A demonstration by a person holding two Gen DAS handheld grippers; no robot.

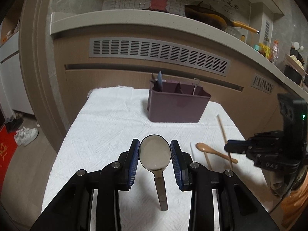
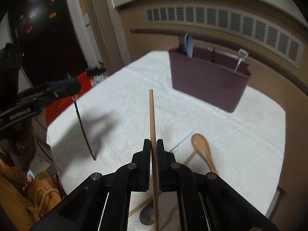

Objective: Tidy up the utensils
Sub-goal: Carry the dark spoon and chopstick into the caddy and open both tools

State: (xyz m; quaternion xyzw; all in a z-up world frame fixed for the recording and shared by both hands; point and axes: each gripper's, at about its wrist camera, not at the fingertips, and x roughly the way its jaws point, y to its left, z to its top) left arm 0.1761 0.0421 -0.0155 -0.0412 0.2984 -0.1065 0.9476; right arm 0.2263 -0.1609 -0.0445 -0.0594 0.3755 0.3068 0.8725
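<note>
left hand-held gripper (image 1: 155, 155): part-open, clamping dark metal spoon (image 1: 155, 154) by bowl edges; could slip.
right hand-held gripper (image 2: 153, 147): pinched shut on thin wooden chopstick (image 2: 151, 115); may pivot, missing maroon plastic caddy (image 2: 209, 79).

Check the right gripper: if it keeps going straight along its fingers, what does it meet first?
Probably the white cloth on the table, short of the purple caddy. The right gripper holds a chopstick whose tip would land first; depth is unclear.
</note>
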